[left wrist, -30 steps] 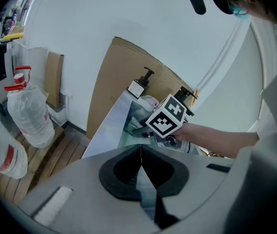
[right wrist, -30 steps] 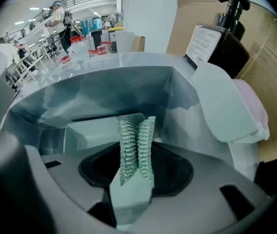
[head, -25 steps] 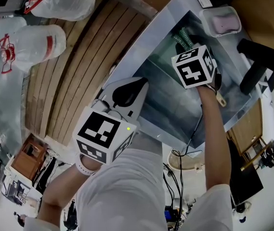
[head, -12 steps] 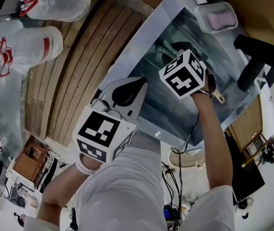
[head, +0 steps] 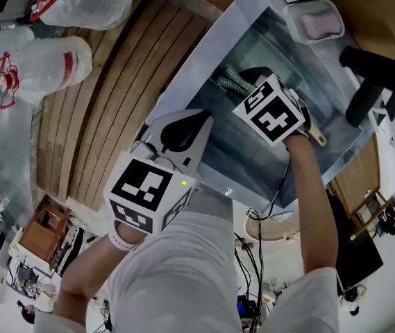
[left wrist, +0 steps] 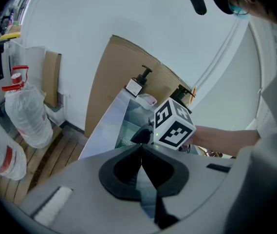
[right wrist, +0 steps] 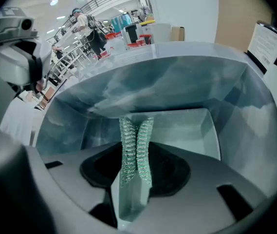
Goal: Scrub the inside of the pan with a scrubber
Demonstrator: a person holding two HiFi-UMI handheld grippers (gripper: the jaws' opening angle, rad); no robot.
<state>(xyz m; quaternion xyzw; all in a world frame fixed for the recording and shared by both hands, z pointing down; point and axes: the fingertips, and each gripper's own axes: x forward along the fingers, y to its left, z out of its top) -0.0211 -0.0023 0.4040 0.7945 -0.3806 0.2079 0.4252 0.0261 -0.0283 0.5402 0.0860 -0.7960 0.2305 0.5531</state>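
Observation:
My right gripper [head: 242, 83] is down inside the steel sink [head: 204, 68], shut on a green mesh scrubber [head: 230, 80]. In the right gripper view the scrubber [right wrist: 128, 155] stands pinched between the jaws of the right gripper [right wrist: 136, 130], pointing at the sink's far wall. A dark rounded shape [head: 254, 73] with a pale handle end [head: 317, 139] shows around the marker cube. It may be the pan, and most of it is hidden. My left gripper [head: 178, 136] rests over the sink's near left rim, shut with nothing in it; in its own view the left gripper [left wrist: 140, 150] faces the right cube.
A clear tub with a pink thing [head: 315, 23] sits on the sink's far rim, and a black tap [head: 377, 82] stands at the right. A pump bottle [left wrist: 137, 84] stands by the cardboard. Plastic bags [head: 41, 61] lie left on the wooden slats.
My right gripper has shifted a little left and nearer inside the sink, with the scrubber still in its jaws. The left gripper has stayed where it was.

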